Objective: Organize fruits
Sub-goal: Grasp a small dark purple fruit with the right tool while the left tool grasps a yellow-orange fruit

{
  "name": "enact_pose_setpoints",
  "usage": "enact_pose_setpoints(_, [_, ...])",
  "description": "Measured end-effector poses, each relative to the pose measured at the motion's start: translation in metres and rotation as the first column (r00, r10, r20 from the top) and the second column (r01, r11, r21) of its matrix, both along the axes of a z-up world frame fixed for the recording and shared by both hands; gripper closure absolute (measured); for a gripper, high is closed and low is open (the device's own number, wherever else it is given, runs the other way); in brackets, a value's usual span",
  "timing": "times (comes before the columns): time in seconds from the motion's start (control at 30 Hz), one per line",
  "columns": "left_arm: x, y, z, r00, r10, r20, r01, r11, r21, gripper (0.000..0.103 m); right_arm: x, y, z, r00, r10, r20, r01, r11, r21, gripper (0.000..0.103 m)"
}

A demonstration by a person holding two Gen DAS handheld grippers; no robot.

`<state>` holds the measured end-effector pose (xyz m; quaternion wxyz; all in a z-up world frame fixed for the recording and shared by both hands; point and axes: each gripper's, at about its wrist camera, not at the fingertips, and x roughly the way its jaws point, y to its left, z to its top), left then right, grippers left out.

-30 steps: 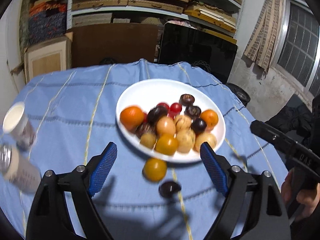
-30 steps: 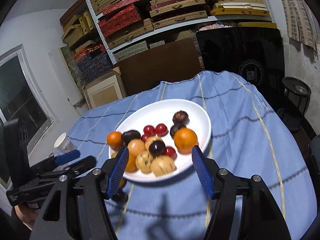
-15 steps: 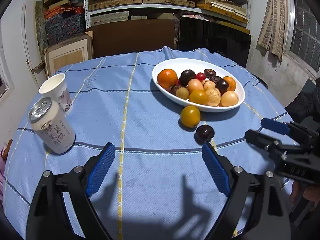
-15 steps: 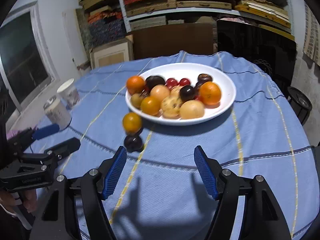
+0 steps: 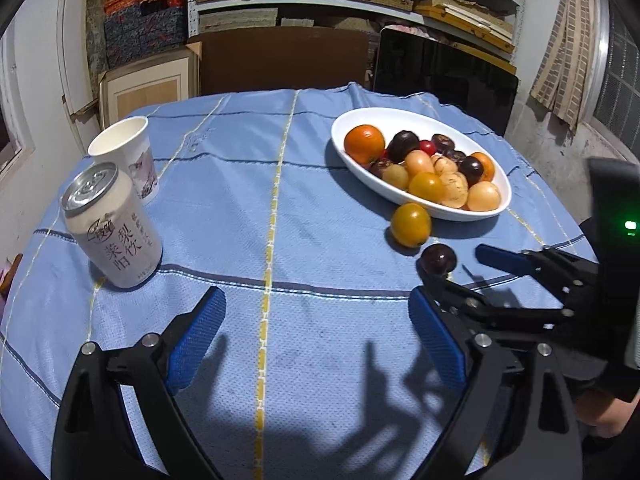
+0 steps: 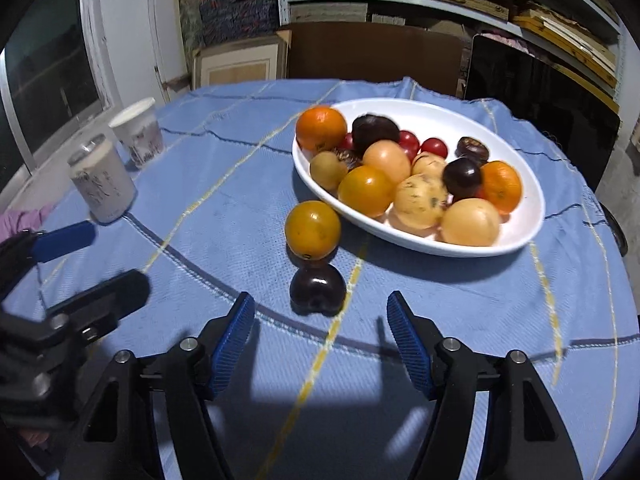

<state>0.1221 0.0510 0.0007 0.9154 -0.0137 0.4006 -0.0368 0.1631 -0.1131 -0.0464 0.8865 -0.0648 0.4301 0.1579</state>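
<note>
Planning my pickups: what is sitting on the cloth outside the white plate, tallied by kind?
Fruit: 2, a yellow-orange fruit and a dark fruit
Can: 1
Paper cup: 1
Total: 4

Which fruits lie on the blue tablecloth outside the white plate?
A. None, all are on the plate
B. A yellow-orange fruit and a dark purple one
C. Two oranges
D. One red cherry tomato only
B: the yellow-orange fruit and the dark purple fruit sit on the tablecloth just in front of the white plate.
</note>
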Motion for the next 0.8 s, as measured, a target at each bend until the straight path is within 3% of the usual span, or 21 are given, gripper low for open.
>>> enact_pose_setpoints(0.03, [0.001,0.000,-0.001,1.000,0.002,-0.006,-0.002,1.000,-0.002,0.012,0.003,0.001,-0.002,1.000,-0.003,-0.010,0.002,1.000,-0.005,0.056])
enact_pose_setpoints(0.2, [0.004,-0.001,-0.006,1.000,-0.002,-0.018,0.002,1.000,0.001,0.012,0.012,0.005,-0.006,1.000,-0.005,-0.017,0.005,1.000,-0.005,0.070])
enact_pose_setpoints(0.57, [0.003,-0.012,-0.011,1.000,-0.027,-0.011,0.027,1.000,0.015,0.012,-0.018,-0.034,0.014,0.998,-0.059,-0.007,0.060,0.994,0.091,0.071])
enact_pose_setpoints(0.7, [0.003,-0.024,-0.013,0.999,-0.042,0.002,0.042,0.997,0.067,0.012,-0.029,-0.057,0.014,0.996,-0.093,-0.010,0.094,0.987,0.128,0.070])
enact_pose_setpoints(0.8, [0.010,-0.032,-0.014,0.998,-0.056,-0.019,0.056,0.998,0.019,0.013,-0.031,-0.070,0.013,0.993,-0.115,-0.016,0.116,0.980,0.161,0.071])
